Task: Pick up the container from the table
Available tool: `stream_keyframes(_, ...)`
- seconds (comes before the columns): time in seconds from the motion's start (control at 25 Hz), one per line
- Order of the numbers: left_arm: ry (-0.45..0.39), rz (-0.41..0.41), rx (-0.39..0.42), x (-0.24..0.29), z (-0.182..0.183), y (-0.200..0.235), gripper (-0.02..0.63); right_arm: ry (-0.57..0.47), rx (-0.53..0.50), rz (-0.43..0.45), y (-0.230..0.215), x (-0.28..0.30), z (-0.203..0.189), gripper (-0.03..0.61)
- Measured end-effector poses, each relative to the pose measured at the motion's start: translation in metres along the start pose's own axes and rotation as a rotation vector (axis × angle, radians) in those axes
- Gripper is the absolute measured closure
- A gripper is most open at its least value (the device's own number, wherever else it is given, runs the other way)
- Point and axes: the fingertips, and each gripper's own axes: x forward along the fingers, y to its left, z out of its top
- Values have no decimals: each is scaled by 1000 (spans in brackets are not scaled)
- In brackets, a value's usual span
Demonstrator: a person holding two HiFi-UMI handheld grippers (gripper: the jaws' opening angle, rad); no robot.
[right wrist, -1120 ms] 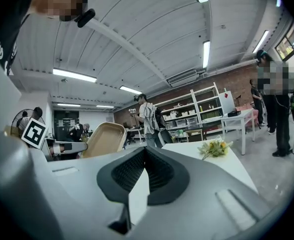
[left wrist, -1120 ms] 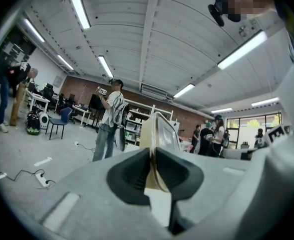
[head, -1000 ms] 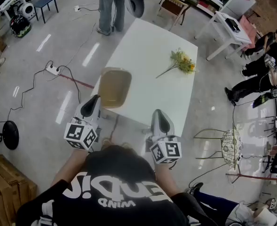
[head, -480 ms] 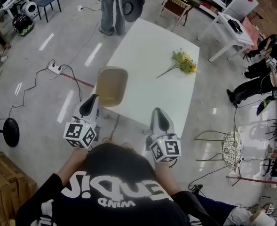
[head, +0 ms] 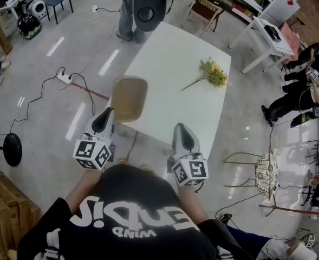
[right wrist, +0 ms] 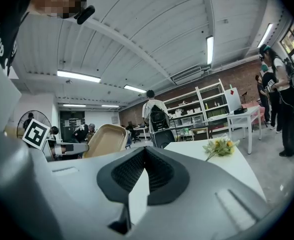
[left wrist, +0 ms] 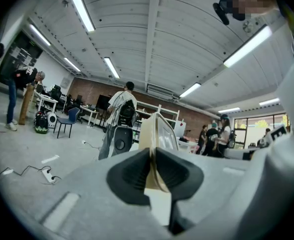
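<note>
The container [head: 129, 99] is a shallow tan tray, held up over the near left corner of the white table [head: 175, 64]. My left gripper [head: 106, 116] is shut on its near rim. In the left gripper view the thin tan rim [left wrist: 155, 134] runs straight up between the pads, with that gripper [left wrist: 151, 165] closed on it. My right gripper [head: 182, 132] hovers at the table's near edge, shut, with nothing between its jaws. From the right gripper view, that gripper [right wrist: 144, 161] points along the table and the container [right wrist: 105, 140] shows to its left.
A bunch of yellow flowers [head: 211, 73] lies on the table's far right part, also seen as flowers [right wrist: 219, 145] from the right gripper. A person with a round black pack [head: 147, 8] stands at the far end. Cables and a power strip [head: 63, 78] lie on the floor at left.
Both grippers and the container stay where they were. The person at the table's far end has shifted a little to the right.
</note>
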Motion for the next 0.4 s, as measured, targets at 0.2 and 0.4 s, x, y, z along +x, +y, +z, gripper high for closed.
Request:
stream_keyframes(0.2,-1,1,2,-2,-2,0,577,0,-1,2,1,0,-1,580)
stream_keyframes(0.4,-1,2,-1,-3,-1,-1,577,-4,-6,6,2,-1,1,580)
